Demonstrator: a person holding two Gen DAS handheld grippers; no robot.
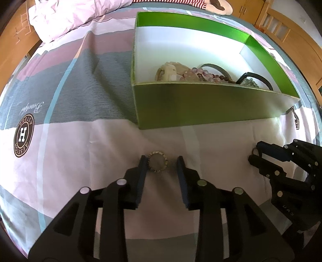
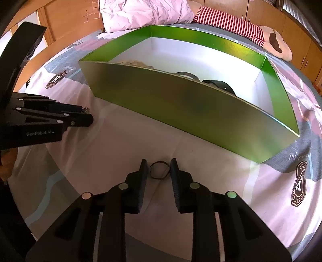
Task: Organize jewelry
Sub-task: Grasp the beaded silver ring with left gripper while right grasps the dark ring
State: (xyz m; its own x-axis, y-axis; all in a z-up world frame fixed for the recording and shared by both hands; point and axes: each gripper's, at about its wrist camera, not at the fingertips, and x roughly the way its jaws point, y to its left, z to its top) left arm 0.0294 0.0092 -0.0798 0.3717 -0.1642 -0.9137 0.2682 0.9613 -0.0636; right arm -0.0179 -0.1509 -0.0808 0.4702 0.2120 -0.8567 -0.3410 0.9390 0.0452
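A small sparkly ring (image 1: 158, 161) lies on the pale bedsheet between the fingers of my left gripper (image 1: 162, 164). The left pad touches it and the right pad stands clear, so the jaws are open. A thin dark band (image 2: 159, 170) lies on the sheet between the fingers of my right gripper (image 2: 159, 168). Both pads sit very close to its sides, with a sliver of sheet showing on each side. The right gripper (image 1: 255, 155) also shows at the right of the left wrist view. The left gripper (image 2: 88, 115) shows at the left of the right wrist view.
A green box (image 1: 201, 104) with a white inside stands just beyond both grippers and holds beaded bracelets (image 1: 201, 74) and dark bangles (image 2: 219, 84). A crumpled pink duvet (image 1: 76, 14) and a striped plush toy (image 2: 231, 22) lie at the far end of the bed.
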